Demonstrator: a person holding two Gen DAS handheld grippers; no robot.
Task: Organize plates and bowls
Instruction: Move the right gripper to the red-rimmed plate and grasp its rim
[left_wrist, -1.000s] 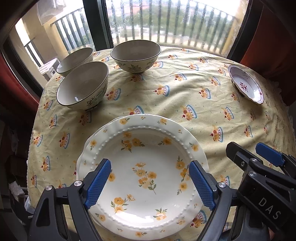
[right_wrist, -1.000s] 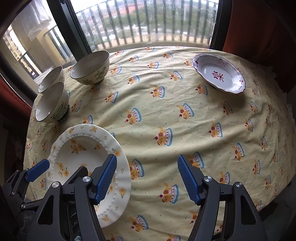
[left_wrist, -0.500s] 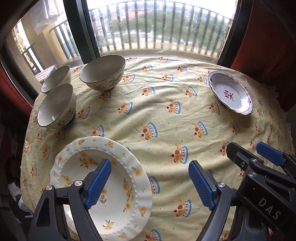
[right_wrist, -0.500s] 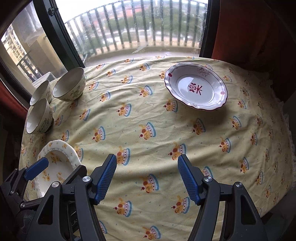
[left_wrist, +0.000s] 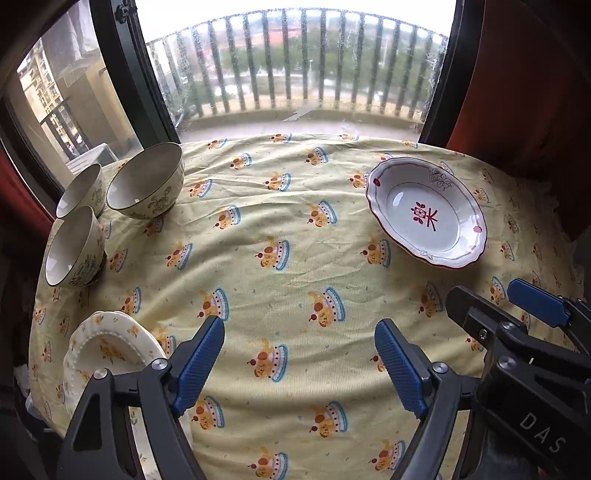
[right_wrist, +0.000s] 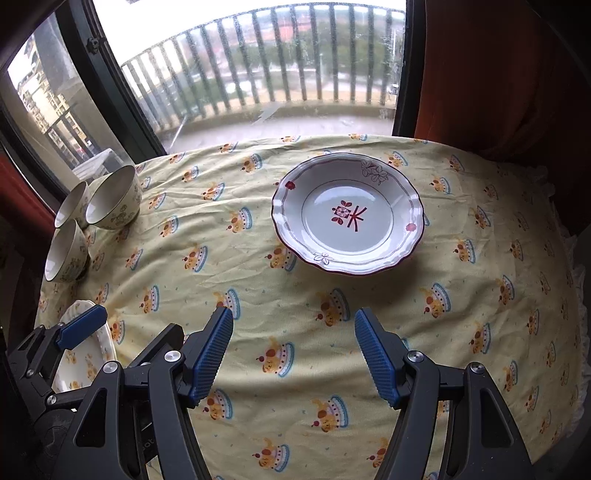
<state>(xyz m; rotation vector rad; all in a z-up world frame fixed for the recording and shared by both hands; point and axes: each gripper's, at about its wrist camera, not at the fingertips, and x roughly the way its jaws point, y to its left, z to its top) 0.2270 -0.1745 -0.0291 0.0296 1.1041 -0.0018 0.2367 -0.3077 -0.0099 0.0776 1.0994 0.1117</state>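
We see the red-rimmed plate (right_wrist: 347, 214) lying flat ahead of our right gripper (right_wrist: 293, 350), slightly to its right, well apart from its fingertips, with bare tablecloth (right_wrist: 258, 288) between. Its scalloped edge is free all round. Our right gripper hangs released, jaws spread, holding nothing. Our left gripper (left_wrist: 299, 363), likewise released and holding nothing, has the yellow-flowered plate (left_wrist: 107, 350) just beyond its left finger, at the table's near edge. Three bowls (left_wrist: 147, 181) cluster far ahead to the left, close together, by the window (left_wrist: 295, 62). Red curtains (right_wrist: 498, 74) hang to the right.
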